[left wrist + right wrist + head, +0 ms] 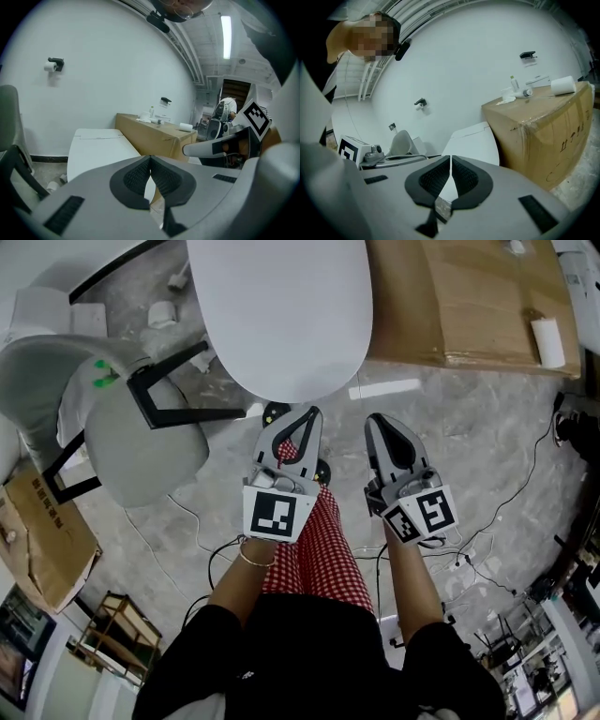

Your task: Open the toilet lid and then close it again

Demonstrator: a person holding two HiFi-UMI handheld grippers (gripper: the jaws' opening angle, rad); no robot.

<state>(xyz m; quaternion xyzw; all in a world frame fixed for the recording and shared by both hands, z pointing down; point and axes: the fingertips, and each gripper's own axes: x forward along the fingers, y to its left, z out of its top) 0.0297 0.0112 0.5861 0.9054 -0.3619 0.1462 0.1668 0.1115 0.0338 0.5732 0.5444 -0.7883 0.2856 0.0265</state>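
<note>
Jaws of the left gripper point(307, 418) and right gripper point(377, 423) are pressed together and empty, likely for nudging rather than pinching. Both hover just short of the lid point(281, 315), which lies closed beside a box point(469, 296).

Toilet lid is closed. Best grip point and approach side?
Take the toilet lid at its rounded front edge, from the front, where the left gripper is nearest. It lies flat, hinge likely at the far end. The jaws are shut: open first.
</note>
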